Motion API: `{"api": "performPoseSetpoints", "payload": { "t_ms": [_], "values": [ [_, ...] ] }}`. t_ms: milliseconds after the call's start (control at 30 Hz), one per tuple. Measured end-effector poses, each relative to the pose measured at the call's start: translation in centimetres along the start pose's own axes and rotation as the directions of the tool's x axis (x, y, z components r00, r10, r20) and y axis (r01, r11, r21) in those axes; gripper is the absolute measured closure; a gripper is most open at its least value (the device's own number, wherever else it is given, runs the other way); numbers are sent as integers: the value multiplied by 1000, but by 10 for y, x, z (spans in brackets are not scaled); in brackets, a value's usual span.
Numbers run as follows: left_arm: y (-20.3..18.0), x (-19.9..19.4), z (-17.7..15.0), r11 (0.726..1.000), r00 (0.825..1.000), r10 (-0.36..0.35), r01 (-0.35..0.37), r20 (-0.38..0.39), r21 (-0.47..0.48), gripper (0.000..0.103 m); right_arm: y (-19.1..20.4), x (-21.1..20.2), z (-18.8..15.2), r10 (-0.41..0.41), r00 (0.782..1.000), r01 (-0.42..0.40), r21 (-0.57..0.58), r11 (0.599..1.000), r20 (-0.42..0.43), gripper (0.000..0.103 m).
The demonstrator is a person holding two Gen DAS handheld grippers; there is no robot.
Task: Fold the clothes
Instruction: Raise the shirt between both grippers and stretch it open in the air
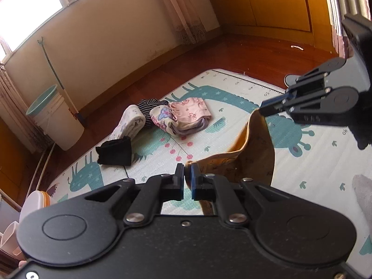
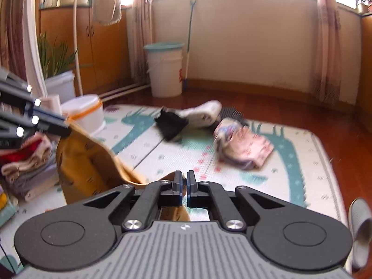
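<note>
Cloth [image 1: 253, 155] (mustard yellow) hangs above the mat [image 1: 232, 125], pinched by both tongs. Left tongs [image 1: 187, 174] and right tongs [image 1: 264, 108] each clench one corner.

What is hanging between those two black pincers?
An orange garment hangs between them: the left gripper pinches one edge, the right gripper another. Both wrist views show it, lifted above the play mat.
</note>
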State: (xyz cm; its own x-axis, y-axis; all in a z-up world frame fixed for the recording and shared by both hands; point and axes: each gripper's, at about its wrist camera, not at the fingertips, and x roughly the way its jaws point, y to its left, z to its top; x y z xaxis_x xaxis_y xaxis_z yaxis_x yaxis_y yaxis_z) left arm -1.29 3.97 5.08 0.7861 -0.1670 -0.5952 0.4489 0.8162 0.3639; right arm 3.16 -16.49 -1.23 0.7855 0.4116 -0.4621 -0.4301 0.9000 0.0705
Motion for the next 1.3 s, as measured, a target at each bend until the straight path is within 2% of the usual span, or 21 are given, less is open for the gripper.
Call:
{"api": "performPoseSetpoints", "payload": {
  "t_ms": [167, 333, 400, 667, 800, 933, 1067, 1133, 1200, 1300],
  "values": [
    [13, -14, 8, 1000, 999, -1, 2, 47, -17, 100, -12, -26, 39, -4, 998, 11, -91, 996, 68, 98],
    [16, -34, 16, 1000, 996, -21, 21, 89, 3, 100, -6, -58, 65, 29, 994, -9, -193, 981, 104, 98],
    [14, -45, 18, 999, 994, -37, 34, 103, 26, 100, -6, -75, 71, 46, 993, -24, -200, 980, 107, 98],
    [-11, -91, 14, 977, 983, -143, 122, 112, 175, 100, -7, -140, 64, 98, 992, -85, -141, 986, 86, 98],
    [-23, -92, 8, 962, 979, -188, 168, 78, 217, 100, -11, -156, 45, 123, 992, -121, -73, 990, 21, 98],
    [-29, -66, -1, 953, 978, -208, 205, -9, 224, 100, -16, -140, 31, 149, 984, -148, 22, 989, -96, 98],
    [-37, -28, -12, 936, 969, -215, 240, -121, 256, 100, -18, -98, 21, 167, 959, -162, 43, 986, -227, 98],
    [-39, -7, -16, 926, 963, -208, 250, -171, 283, 100, -15, -73, 19, 154, 948, -162, -2, 987, -279, 98],
    [-36, 18, -18, 926, 959, -189, 245, -210, 286, 100, -13, -47, 18, 131, 939, -158, -59, 986, -318, 98],
    [-27, 57, -20, 928, 952, -156, 233, -264, 292, 100, -22, -10, 22, 107, 931, -136, -61, 989, -350, 98]
  ]
}}
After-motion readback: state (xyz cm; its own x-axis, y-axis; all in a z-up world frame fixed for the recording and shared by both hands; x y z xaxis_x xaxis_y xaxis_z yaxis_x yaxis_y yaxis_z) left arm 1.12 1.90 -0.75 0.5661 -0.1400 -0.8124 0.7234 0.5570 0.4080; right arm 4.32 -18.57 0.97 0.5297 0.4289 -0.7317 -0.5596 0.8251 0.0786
